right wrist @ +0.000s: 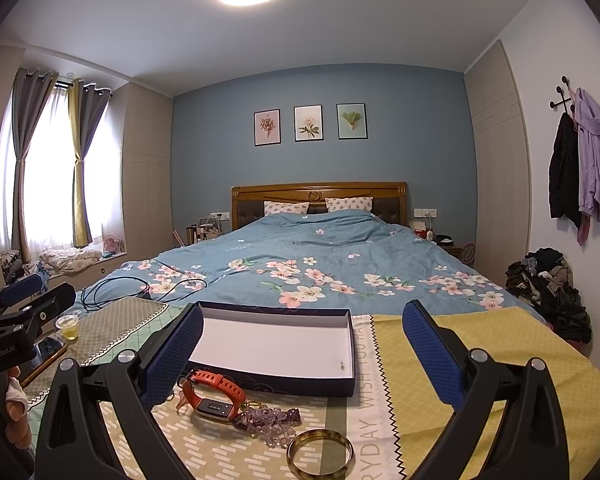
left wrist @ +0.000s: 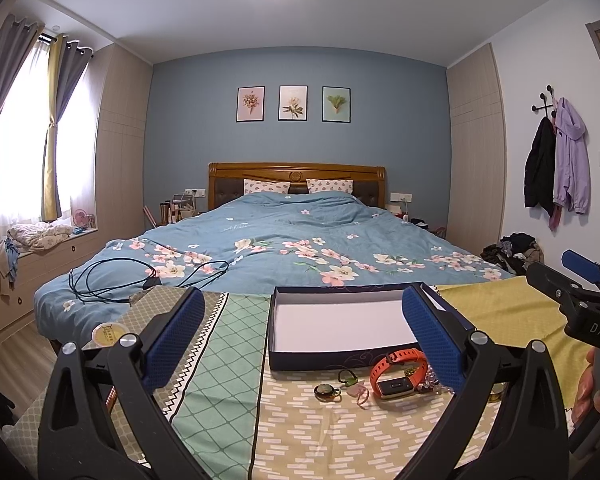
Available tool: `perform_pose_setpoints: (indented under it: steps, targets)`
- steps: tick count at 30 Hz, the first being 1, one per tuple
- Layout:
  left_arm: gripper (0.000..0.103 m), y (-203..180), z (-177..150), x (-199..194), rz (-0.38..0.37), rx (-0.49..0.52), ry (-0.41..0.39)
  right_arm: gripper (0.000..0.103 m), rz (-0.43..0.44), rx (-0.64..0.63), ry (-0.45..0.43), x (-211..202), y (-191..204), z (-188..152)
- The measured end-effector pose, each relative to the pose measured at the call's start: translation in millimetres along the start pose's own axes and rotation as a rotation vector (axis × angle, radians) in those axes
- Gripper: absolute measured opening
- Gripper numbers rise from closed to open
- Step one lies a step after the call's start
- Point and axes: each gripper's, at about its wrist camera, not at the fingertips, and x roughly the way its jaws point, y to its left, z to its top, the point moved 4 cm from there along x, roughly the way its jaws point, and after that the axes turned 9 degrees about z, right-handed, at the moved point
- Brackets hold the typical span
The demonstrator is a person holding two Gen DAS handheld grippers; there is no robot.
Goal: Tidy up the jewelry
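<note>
- The left tongs [left wrist: 300, 332] hang spread wide with nothing between the blue pads; the right tongs [right wrist: 300, 344] are likewise spread and empty. Both hover over the near edge of the cloth-covered bench [right wrist: 480, 344], facing the bed [right wrist: 320, 256].
- The box [right wrist: 276, 346], dark blue outside and white inside, sits open at the middle of the bench and looks almost empty, apart from a tiny speck near its right corner that I cannot identify.
- The jewelry lies loose on the cloth just near of the box: an orange watch [right wrist: 214, 394] touching a heap of purple beads [right wrist: 266, 420], a bangle [right wrist: 320, 454] nearest of all, and, in the left wrist view, a round pendant [left wrist: 325, 391] and two small charms [left wrist: 352, 382] to the watch's left.
- Handling, as I judge it: the watch is light, with a springy rubber strap that should grip well against the pads; take it across the strap beside the case, not on the smooth face.
- The beads look slack and slippery, apt to trail or snag the watch; pinch the thick of the cluster.
- The bangle seems rigid, glossy and possibly brittle; close across one side of its rim, gently.
- The pendant and charms lie flat and small, so a low pinch risks catching cloth.
</note>
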Motion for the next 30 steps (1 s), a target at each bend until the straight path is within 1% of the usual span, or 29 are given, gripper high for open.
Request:
perform_pose_setpoints:
  steps: [30]
  targets:
    - [0.097,-3.1,0.5,-2.5,-0.009,-0.002,0.006,0.096,0.002,0.010,0.003,0.1,0.0,-1.2]
